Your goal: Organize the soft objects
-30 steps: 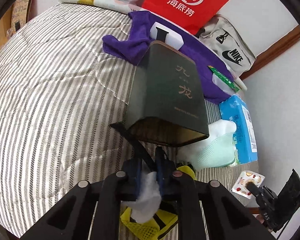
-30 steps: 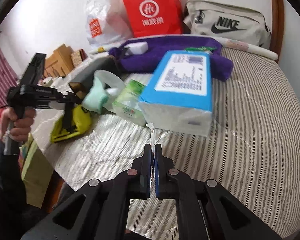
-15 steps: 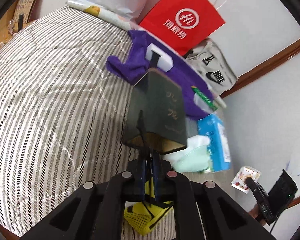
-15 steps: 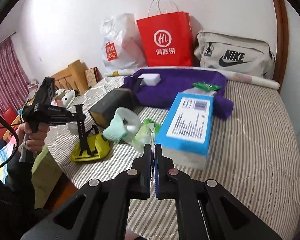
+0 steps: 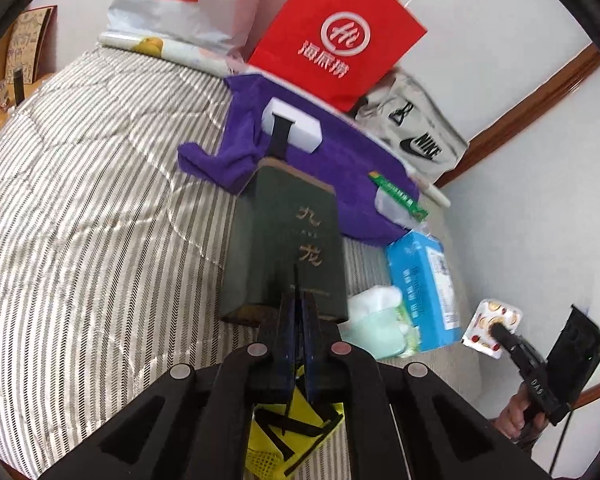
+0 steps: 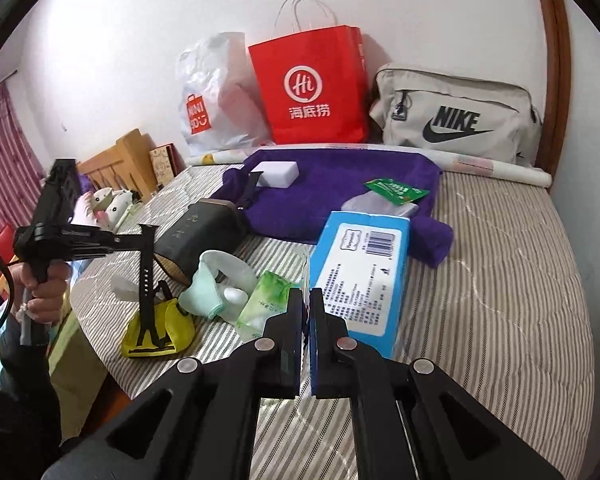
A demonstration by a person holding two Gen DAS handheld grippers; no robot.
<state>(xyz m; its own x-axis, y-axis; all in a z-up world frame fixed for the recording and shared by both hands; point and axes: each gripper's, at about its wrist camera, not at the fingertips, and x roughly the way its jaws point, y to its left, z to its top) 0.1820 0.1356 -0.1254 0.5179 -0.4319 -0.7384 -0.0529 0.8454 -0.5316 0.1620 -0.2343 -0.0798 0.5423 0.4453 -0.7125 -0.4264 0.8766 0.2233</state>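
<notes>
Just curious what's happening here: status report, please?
Left gripper jaws shut on black strap, dangling over yellow pouch. Right gripper jaws shut on pill blister. Blue tissue pack close ahead.

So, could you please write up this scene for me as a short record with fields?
Surface: striped bed cover
Left hand-held gripper: shut on a black strap that hangs down
Right hand-held gripper: shut on a blister pack of pills
On the bed: purple towel, blue tissue pack, dark green box, yellow pouch
Against the wall: red paper bag, grey Nike bag
</notes>
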